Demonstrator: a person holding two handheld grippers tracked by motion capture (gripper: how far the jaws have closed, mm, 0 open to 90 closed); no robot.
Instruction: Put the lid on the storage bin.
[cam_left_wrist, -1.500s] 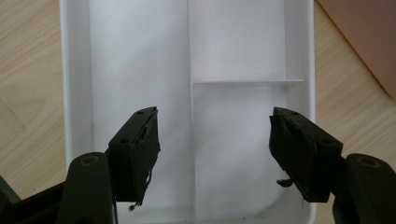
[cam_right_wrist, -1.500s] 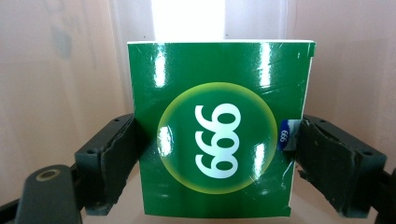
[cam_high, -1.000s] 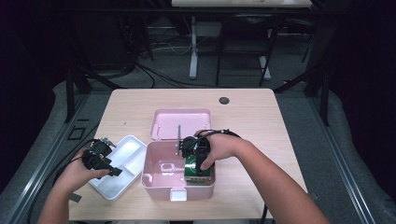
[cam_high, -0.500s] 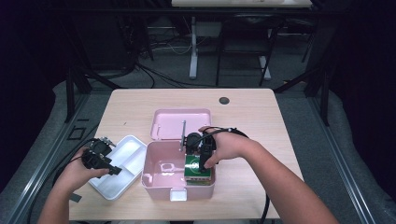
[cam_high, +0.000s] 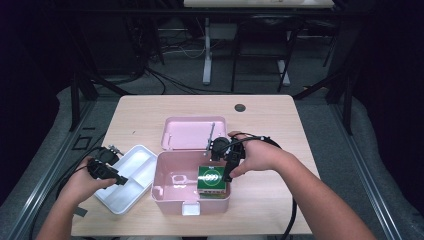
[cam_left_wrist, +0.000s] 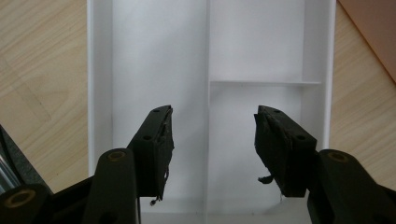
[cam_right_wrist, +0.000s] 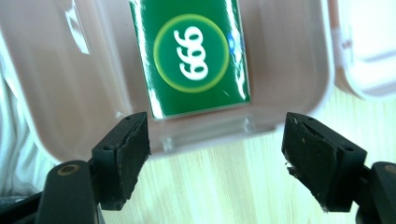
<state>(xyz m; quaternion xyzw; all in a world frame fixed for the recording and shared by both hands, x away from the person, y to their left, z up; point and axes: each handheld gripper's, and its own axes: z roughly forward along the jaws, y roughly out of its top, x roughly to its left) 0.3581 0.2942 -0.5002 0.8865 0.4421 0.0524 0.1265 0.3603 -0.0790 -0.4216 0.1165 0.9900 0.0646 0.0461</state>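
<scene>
An open pink plastic box (cam_high: 167, 187) stands mid-table, its lid (cam_high: 187, 132) flipped back behind it. A green pack with a white "999" roundel (cam_high: 211, 178) lies flat in the box's right half. My right gripper (cam_high: 228, 171) hovers at the pack's right edge, open, nothing between its jaws. In the right gripper view the right gripper (cam_right_wrist: 215, 128) spreads wide over the box's rim (cam_right_wrist: 289, 60), with the green pack (cam_right_wrist: 191, 56) just beyond. My left gripper (cam_high: 121, 179) is open over a white divided tray (cam_high: 135, 162); in the left gripper view the left gripper (cam_left_wrist: 212, 119) straddles the white tray's (cam_left_wrist: 154, 56) divider.
The white tray lies left of the pink box and touches it. A small dark round hole (cam_high: 240, 107) marks the table's far side. Bare wood (cam_high: 280, 200) lies right of the box. Cables trail from both grippers toward the near edge.
My right gripper has shifted a little to the right and back off the green pack, which stays put in the box. The left gripper has held still over the tray.
</scene>
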